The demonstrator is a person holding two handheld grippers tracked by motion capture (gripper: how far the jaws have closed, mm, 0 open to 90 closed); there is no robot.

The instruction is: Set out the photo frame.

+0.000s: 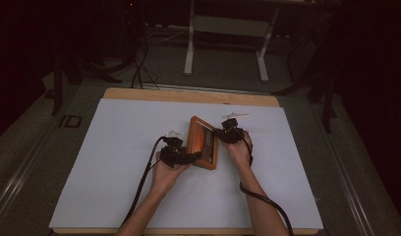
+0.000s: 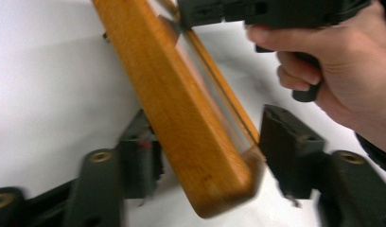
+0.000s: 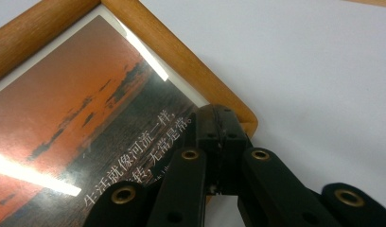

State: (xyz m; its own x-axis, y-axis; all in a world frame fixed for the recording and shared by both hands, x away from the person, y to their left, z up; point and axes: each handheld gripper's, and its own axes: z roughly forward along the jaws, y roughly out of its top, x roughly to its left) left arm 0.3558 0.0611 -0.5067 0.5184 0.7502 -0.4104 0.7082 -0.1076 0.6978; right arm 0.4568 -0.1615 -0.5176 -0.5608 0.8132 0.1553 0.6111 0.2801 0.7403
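Nearest item: my forearms, entering from the bottom of the high view, each hand carrying a claw.

Item, left claw (image 1: 188, 157): I hold it in my left hand (image 1: 165, 172) at the near left corner of the wooden picture frame (image 1: 203, 142). In the left gripper view its two black jaws stand wide apart, one on each side of the frame's near corner (image 2: 219, 179), neither visibly pressing on the wood. A black cable (image 1: 144, 182) trails from it toward the near table edge.

Item, right claw (image 1: 227, 132): I hold it in my right hand (image 1: 240, 150) at the frame's right side. In the right gripper view the jaws are drawn together, pads meeting at a rounded corner of the frame (image 3: 238, 113); whether they pinch the rim between them I cannot tell.

Item, wooden picture frame: orange-brown wood, glazed, set near the middle of the white sheet (image 1: 115, 162), between my two claws. The left gripper view shows it tilted up on edge, glass side facing my right hand (image 2: 342, 71). Inside, a sunset print (image 3: 87, 123) in orange and dark tones with white Chinese characters along its lower part; glare streaks cross the glass.

Item, white sheet: covers most of a wooden table (image 1: 188, 94), whose bare edge shows at the far side.

Item, surroundings: dark floor, white table legs (image 1: 188, 49) beyond.
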